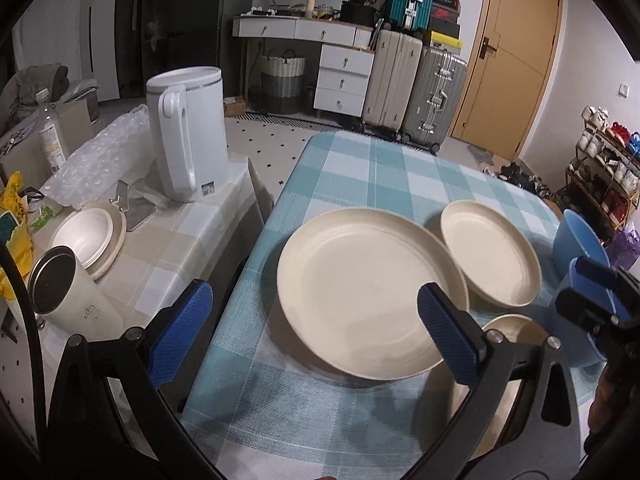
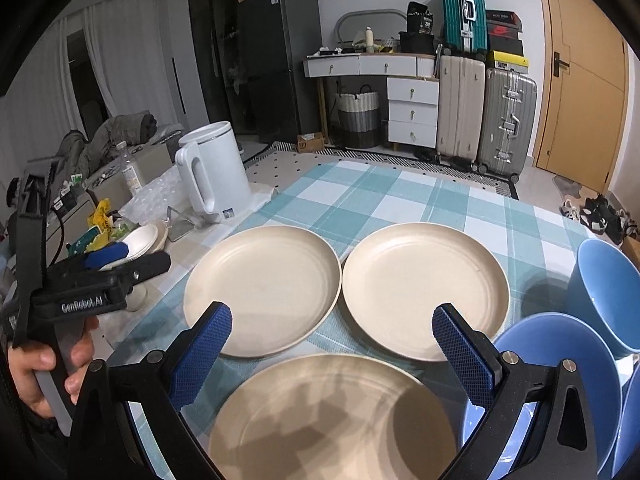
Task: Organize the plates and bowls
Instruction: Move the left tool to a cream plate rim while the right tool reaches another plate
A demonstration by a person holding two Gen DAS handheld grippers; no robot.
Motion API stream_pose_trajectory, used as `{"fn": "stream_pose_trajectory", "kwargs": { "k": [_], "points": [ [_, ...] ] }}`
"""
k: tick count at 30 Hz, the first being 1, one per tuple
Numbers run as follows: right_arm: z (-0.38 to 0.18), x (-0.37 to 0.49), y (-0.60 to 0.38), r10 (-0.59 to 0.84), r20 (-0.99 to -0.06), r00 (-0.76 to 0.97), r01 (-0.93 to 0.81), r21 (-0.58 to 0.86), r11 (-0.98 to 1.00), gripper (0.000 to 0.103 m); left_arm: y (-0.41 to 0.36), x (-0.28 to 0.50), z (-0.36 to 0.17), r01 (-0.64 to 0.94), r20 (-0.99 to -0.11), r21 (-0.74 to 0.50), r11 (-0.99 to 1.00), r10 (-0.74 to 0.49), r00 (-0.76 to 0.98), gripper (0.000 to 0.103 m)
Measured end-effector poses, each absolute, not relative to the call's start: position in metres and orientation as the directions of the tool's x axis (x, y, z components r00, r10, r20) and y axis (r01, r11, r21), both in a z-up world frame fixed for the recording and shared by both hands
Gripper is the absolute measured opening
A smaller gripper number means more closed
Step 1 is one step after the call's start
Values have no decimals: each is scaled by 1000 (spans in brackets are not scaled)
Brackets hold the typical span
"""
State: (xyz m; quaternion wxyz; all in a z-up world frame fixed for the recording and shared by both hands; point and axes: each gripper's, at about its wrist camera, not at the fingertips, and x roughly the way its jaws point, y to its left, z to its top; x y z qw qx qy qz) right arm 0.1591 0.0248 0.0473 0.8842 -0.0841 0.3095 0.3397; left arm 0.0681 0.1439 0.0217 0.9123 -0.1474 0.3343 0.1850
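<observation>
Three cream plates lie on the teal checked tablecloth [image 2: 360, 188]: a far left plate [image 2: 262, 288], a far right plate [image 2: 426, 288] and a near plate [image 2: 332, 420]. Blue bowls [image 2: 560, 376] stand at the right, one farther back [image 2: 604, 292]. My right gripper [image 2: 332, 344] is open and empty above the near plate. My left gripper [image 1: 312, 320] is open and empty, hovering before the left plate [image 1: 368, 292]; the right plate [image 1: 490, 256] and a blue bowl [image 1: 580, 240] lie beyond. The left gripper also shows in the right wrist view [image 2: 120, 256].
A side table at the left holds a white kettle [image 1: 188, 132], a steel-lined tumbler [image 1: 68, 296], a stack of white dishes [image 1: 90, 236], bubble wrap and a bottle. Suitcases [image 2: 484, 112], drawers and a door stand at the back. A shoe rack [image 1: 604, 168] is at the right.
</observation>
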Motion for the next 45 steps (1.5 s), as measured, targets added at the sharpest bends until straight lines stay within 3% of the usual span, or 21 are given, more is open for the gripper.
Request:
{"fn": "stream_pose_trajectory", "kwargs": {
  "k": [12,20,27,45],
  "points": [
    [25,183,63,509,-664,547,-657,36,753,102,178,82,-16,-478,-718,-183,859,215,661,103],
    [7,195,87,490,-708,509,-670,33,742,90,191,90,-39,-491,-749,-199,848,191,634,99],
    [-10,206,97,489,-737,466,-667,70,742,88,193,95,-55,-480,-773,-238,844,135,620,87],
    [-39,221,111,450,-795,406,-675,72,735,61,187,100,-67,-462,-785,-237,855,112,609,64]
  ]
}}
